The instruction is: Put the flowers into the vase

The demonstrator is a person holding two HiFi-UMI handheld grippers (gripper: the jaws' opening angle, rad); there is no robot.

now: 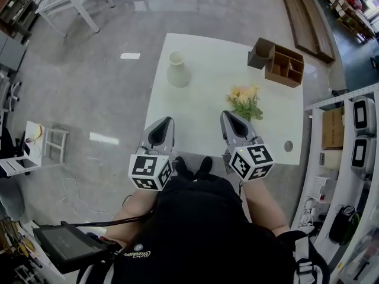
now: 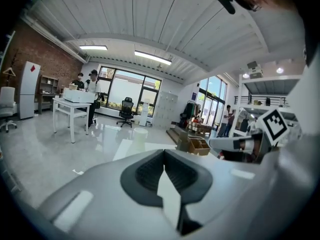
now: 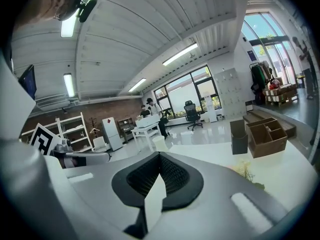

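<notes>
I work in a loft office. Beyond my white table (image 1: 201, 117) stand an office chair (image 2: 126, 114) and tall windows (image 2: 125, 91).

Little print was on show and none of it could be read. A line of pale script (image 1: 137, 254) ran across the collar of the person's black shirt (image 1: 201, 229), too small to make out. The two marker cubes (image 1: 150, 172) (image 1: 251, 161) carried only black-and-white square patterns. A red diamond label (image 2: 31, 68) on a white cabinet (image 2: 27, 96) bore no legible characters.
</notes>
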